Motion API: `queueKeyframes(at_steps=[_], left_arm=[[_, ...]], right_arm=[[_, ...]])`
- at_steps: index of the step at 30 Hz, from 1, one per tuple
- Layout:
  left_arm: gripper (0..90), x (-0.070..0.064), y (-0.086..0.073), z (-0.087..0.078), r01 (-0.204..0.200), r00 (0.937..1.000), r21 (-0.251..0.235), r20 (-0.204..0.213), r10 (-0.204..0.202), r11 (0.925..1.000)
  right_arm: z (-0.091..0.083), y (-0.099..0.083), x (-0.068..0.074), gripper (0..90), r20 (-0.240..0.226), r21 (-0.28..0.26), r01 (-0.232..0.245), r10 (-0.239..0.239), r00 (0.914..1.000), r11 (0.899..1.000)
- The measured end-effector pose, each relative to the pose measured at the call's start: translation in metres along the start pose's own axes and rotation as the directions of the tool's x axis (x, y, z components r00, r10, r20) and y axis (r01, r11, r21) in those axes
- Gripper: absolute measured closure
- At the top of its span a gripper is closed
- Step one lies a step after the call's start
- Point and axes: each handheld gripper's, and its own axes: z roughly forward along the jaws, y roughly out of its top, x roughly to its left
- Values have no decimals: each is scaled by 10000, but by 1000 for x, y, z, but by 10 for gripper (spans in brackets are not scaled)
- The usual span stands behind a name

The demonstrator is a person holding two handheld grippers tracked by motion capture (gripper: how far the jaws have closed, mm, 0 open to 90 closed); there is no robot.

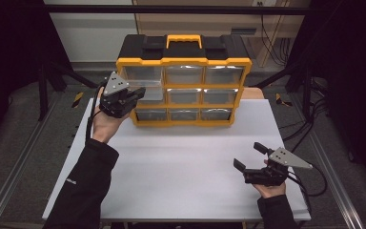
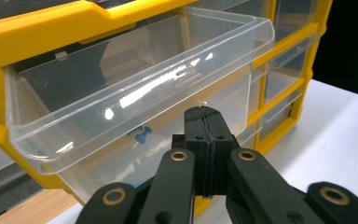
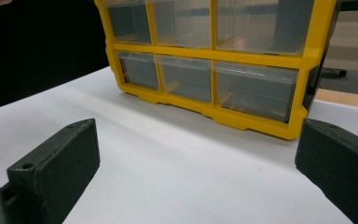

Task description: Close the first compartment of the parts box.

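The jaws of the left gripper (image 2: 204,140) are pressed together with nothing between them, their tips right at the clear front wall of a pulled-out drawer (image 2: 135,93); whether they touch it I cannot tell. That drawer sticks out from the left column of a yellow and black drawer cabinet (image 1: 183,62), which stands at the far edge of the white table (image 1: 181,162). In the high view the left gripper (image 1: 134,95) is held up at the cabinet's left side, level with the middle row. Through the drawer's clear plastic a small blue pin (image 2: 142,135) lies on the bottom. The jaws of the right gripper (image 1: 250,156) stand wide apart and hold nothing; it sits low over the near right part of the table, well apart from the cabinet, its jaws facing the lower rows of shut drawers (image 3: 256,88).
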Motion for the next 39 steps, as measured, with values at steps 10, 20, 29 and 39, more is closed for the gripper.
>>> queueKeyframes(at_steps=[10,20,29,39], left_arm=[[894,5,5,9,-118,9997,250,-218,123,9996],[894,13,3,17,-48,9996,345,-265,57,9994],[895,19,6,24,-84,9990,450,-444,104,9990],[895,22,7,32,1,9977,469,-676,31,9989]], right_arm=[[0,0,0,4,-58,-7,-13,13,10000,10000],[1,0,0,4,-25,28,26,-26,10000,10000],[0,0,0,4,-95,19,7,-7,10000,10000],[0,0,0,4,-58,-26,33,-33,10000,10000]])
